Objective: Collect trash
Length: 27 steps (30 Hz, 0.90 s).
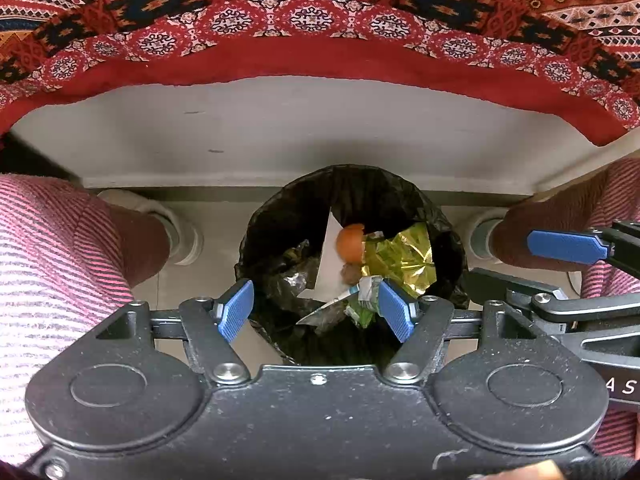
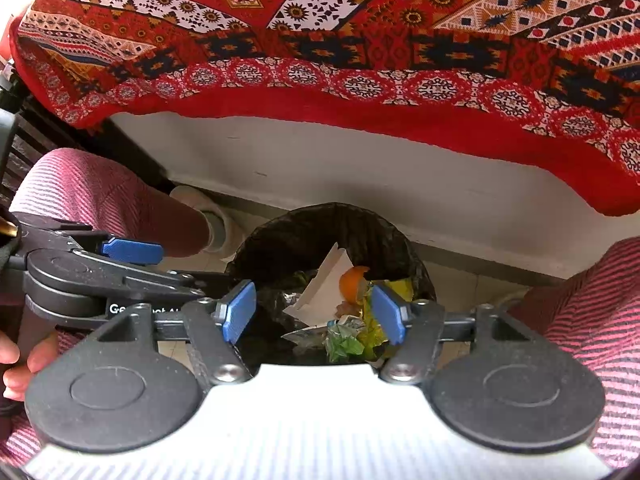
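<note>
Trash sits in the black-lined bin (image 1: 352, 200) on the floor between your knees: orange peel (image 1: 350, 242), white card (image 1: 330, 256), gold foil (image 1: 408, 256). Your 2 grippers, left (image 1: 316, 310) and right (image 2: 314, 312), hang over it, jaws spread, nothing between them

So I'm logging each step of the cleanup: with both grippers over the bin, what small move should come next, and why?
Probably lift both away toward the table. The left gripper and right gripper are open and empty above the black-lined bin, where orange peel, white paper and a gold wrapper already lie.
</note>
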Tool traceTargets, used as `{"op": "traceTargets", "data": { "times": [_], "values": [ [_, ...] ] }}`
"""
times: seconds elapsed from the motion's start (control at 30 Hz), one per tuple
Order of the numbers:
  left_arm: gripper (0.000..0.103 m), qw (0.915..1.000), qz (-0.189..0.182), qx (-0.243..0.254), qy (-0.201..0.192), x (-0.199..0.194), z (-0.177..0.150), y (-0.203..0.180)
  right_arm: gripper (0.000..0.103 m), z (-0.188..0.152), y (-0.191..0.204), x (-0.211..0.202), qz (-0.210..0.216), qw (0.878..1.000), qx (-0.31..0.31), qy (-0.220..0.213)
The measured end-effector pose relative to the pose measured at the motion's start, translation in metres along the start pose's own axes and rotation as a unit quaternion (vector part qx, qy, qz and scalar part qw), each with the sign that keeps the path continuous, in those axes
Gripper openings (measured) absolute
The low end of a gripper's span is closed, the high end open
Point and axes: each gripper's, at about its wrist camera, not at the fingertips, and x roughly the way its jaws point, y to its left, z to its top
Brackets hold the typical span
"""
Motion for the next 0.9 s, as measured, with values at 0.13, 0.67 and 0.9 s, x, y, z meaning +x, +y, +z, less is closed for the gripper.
{"op": "traceTargets", "data": {
  "times": [0.13,0.67,0.9],
  "values": [
    [0.067,1.0000,0.003,0.000,-0.001,-0.0005,0.0000,-0.0004,0.077,0.0008,-0.0022,0.0005,0.000,1.000,0.000,0.002],
    [0.074,0.9999,0.009,-0.011,-0.001,-0.0011,0.0012,0.0015,0.080,0.0008,-0.0020,0.0001,-0.004,1.000,0.001,0.002],
    [0.076,0.9999,0.001,-0.017,-0.001,-0.0011,0.0011,0.0034,0.081,0.0014,-0.0018,-0.0014,-0.004,1.000,0.000,0.000]
  ]
}}
